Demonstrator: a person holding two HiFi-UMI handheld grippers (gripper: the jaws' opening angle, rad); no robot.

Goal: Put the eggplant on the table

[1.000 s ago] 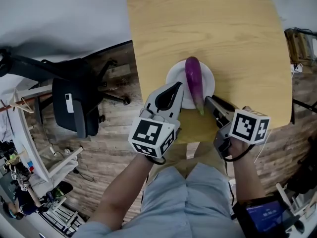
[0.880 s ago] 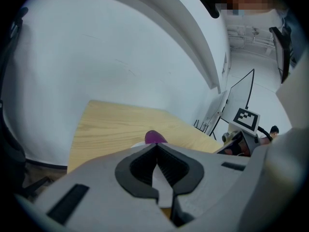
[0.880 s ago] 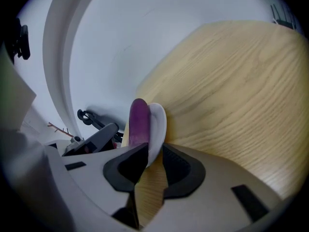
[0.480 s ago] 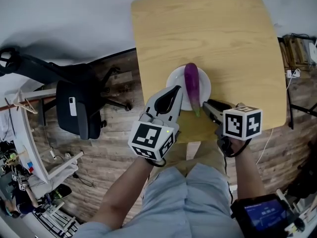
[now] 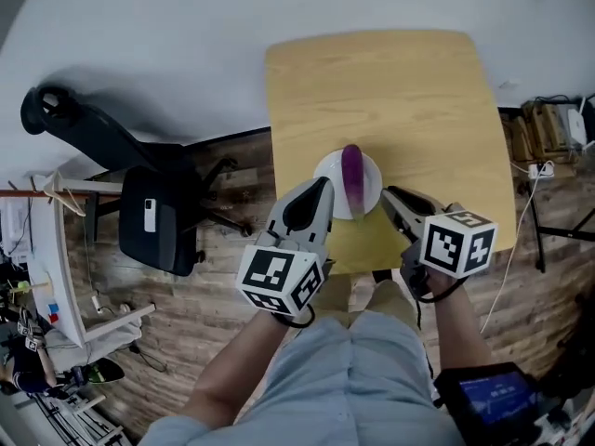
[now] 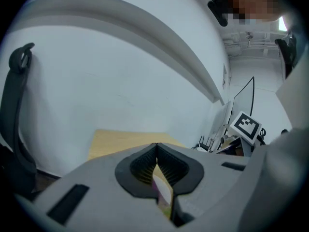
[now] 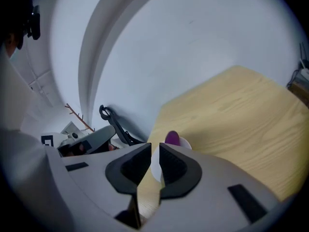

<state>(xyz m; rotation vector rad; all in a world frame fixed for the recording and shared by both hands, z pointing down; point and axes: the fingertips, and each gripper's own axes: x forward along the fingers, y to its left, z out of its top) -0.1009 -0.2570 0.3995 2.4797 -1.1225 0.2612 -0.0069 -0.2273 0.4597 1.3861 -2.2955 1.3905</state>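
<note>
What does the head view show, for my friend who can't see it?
A purple eggplant lies on a white plate by the near edge of a wooden table. The person's left gripper and right gripper point at the plate from either side.

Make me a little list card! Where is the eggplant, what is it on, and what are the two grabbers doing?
eggplant: purple, lying on the plate
plate: white, round, on the table near its front edge
table: light wood
left gripper: jaws shut, holding nothing, at the plate's left side
right gripper: jaws a narrow gap apart, holding nothing, at the plate's right side
office chair: black, on the floor left of the table
task: eggplant not yet picked up
</note>
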